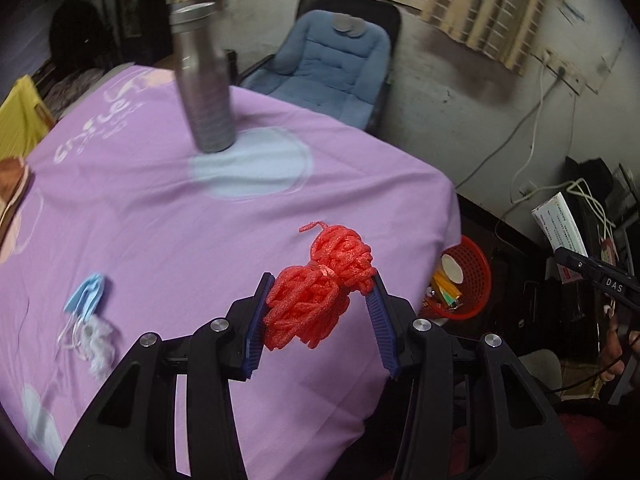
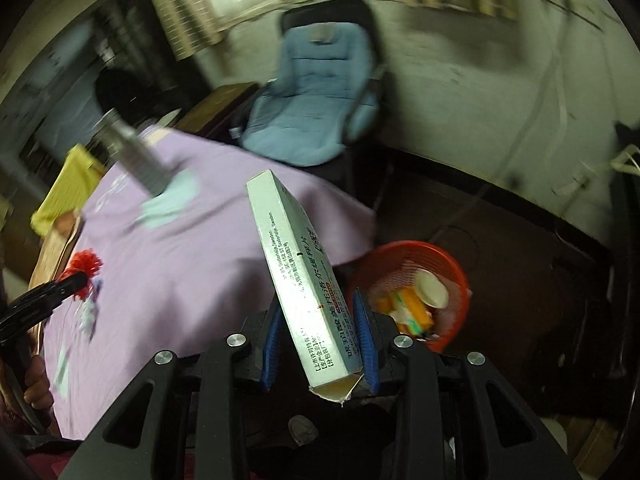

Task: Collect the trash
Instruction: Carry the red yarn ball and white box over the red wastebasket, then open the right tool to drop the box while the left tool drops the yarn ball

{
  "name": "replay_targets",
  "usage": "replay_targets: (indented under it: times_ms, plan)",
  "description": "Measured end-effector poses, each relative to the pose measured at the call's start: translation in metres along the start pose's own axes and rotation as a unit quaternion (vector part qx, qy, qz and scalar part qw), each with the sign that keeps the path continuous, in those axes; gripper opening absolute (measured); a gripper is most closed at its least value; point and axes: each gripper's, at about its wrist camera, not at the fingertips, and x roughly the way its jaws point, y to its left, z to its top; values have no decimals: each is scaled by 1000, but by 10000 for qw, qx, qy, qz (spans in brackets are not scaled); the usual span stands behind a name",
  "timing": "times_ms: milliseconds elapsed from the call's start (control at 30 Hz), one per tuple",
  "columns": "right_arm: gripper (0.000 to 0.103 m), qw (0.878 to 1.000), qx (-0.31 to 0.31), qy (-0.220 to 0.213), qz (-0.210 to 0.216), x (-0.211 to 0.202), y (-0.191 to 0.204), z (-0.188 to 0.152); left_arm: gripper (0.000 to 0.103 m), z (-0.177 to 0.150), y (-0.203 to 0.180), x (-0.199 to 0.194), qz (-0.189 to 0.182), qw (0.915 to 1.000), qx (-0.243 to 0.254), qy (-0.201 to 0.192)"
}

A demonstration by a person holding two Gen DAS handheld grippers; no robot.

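my left gripper has its fingers clenched on a bundle of red foam netting, which bulges out between the blue pads and hangs above the purple cloth that covers the counter. farther back on that cloth a steel flask stands upright on a pale blue circle in the print. to the left of my fingers a crumpled blue mask lies on the cloth with a scrap of white fluff just beside it.

my right gripper is grasping a long white box with printed text, its torn open end toward the camera and the other end tilted up and away. just right of the box, down past the edge of the counter, a red basket sits on the dark floor with a white disc and orange wrappers already inside. a blue padded chair stands against the wall behind the counter.
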Motion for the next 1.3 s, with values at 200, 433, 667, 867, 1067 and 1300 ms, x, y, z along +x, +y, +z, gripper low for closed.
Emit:
replay_targets:
  times_ms: [200, 433, 667, 867, 1067, 1300]
  plan:
    - [33, 9991, 417, 39, -110, 12, -45, 0, 47, 19, -29, 17, -55, 9995, 284, 109]
    - [34, 9984, 534, 170, -23, 36, -67, 16, 47, 31, -38, 27, 86, 9993, 292, 214]
    - [55, 9962, 758, 406, -108, 67, -85, 35, 47, 40, -40, 30, 227, 9991, 232, 269]
    - [55, 9962, 825, 239, -169, 58, -91, 40, 47, 45, -49, 40, 96, 9986, 359, 372]
    - [56, 9947, 998, 106, -219, 43, -99, 35, 47, 52, -75, 55, -157, 9962, 729, 456]
    - [56, 9917, 1242, -56, -315, 20, -110, 22, 47, 60, -113, 75, -538, 9897, 1206, 553]
